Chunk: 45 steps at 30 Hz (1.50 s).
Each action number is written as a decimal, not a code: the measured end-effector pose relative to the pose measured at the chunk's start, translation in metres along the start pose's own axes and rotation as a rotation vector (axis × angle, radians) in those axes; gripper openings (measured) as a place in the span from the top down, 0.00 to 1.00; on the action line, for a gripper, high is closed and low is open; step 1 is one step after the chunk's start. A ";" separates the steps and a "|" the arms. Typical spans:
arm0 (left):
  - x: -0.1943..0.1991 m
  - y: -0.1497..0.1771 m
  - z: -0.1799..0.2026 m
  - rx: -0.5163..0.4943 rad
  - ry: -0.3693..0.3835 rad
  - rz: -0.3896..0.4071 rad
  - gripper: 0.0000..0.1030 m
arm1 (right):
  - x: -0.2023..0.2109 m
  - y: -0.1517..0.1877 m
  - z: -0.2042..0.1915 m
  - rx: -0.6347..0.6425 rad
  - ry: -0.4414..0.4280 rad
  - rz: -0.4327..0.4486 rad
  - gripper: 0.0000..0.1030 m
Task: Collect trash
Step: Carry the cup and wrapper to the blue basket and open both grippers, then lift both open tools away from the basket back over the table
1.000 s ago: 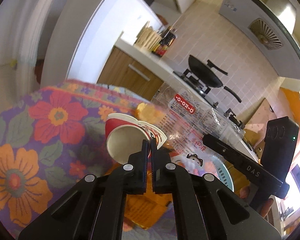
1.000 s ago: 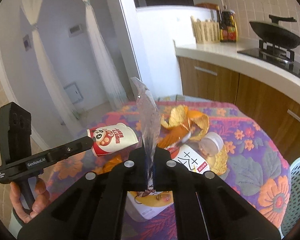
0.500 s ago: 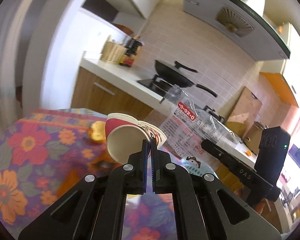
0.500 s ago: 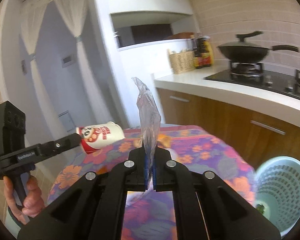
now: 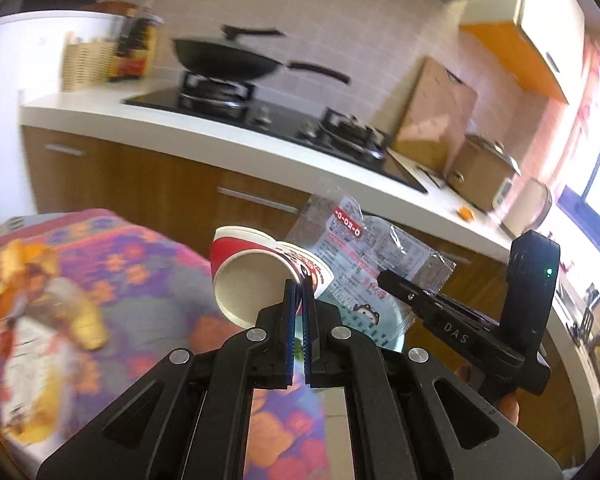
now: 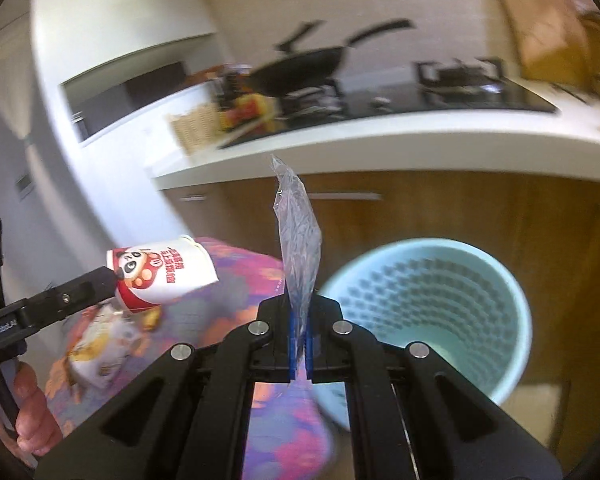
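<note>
Both loads are airborne past the flowered table's edge, the left gripper (image 5: 298,304) pinching the rim of the red-and-white paper cup (image 5: 260,272), the right gripper (image 6: 299,336) clamped on the clear crinkly plastic wrapper (image 6: 298,232) near the pale blue mesh bin (image 6: 424,304), and I reckon the light wrapper could flutter outside the rim if released early.

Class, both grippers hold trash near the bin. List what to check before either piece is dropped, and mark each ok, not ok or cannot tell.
1. Left gripper shut on the paper cup: ok.
2. Right gripper shut on the clear wrapper: ok.
3. Bin open, mouth unobstructed: ok.
4. Wrapper directly over the bin: cannot tell.
5. Cup over the bin: not ok, it hangs above the floral tablecloth.
6. Table trash all collected: not ok, packets remain.
</note>
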State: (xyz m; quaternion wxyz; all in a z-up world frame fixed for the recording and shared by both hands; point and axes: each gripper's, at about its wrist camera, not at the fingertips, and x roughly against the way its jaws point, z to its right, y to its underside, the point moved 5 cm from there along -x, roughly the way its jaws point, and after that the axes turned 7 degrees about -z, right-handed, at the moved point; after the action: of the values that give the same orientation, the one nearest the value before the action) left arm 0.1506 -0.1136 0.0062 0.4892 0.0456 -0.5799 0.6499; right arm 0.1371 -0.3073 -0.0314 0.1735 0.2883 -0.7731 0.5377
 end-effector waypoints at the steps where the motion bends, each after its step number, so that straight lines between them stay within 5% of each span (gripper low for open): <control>1: -0.010 -0.002 0.005 -0.006 0.005 -0.012 0.99 | -0.002 0.000 0.009 -0.014 0.013 -0.004 0.99; 14: -0.119 0.000 0.039 -0.051 -0.005 -0.179 0.99 | -0.052 0.027 0.091 -0.195 0.112 -0.189 0.98; 20: -0.145 0.002 0.043 -0.060 -0.002 -0.215 0.98 | -0.056 0.032 0.105 -0.231 0.133 -0.215 0.85; 23: -0.149 0.004 0.043 -0.070 -0.007 -0.213 0.76 | -0.052 0.036 0.113 -0.239 0.148 -0.216 0.80; 25: -0.149 0.006 0.041 -0.063 -0.009 -0.213 0.75 | -0.051 0.036 0.116 -0.247 0.151 -0.224 0.80; 32: -0.109 0.003 0.044 -0.080 -0.008 -0.158 0.75 | -0.028 0.026 0.105 -0.233 0.137 -0.179 0.80; 40: -0.034 -0.003 0.036 -0.068 -0.008 -0.035 0.75 | -0.011 0.005 0.037 -0.110 0.072 -0.121 0.80; 45: 0.008 -0.007 0.017 -0.039 -0.032 0.037 0.66 | -0.009 0.001 -0.007 -0.029 0.033 -0.108 0.80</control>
State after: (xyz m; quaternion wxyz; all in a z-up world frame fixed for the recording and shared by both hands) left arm 0.1420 -0.1236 0.0216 0.4688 0.0357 -0.6009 0.6465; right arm 0.1436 -0.2984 -0.0348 0.2190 0.3183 -0.7612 0.5208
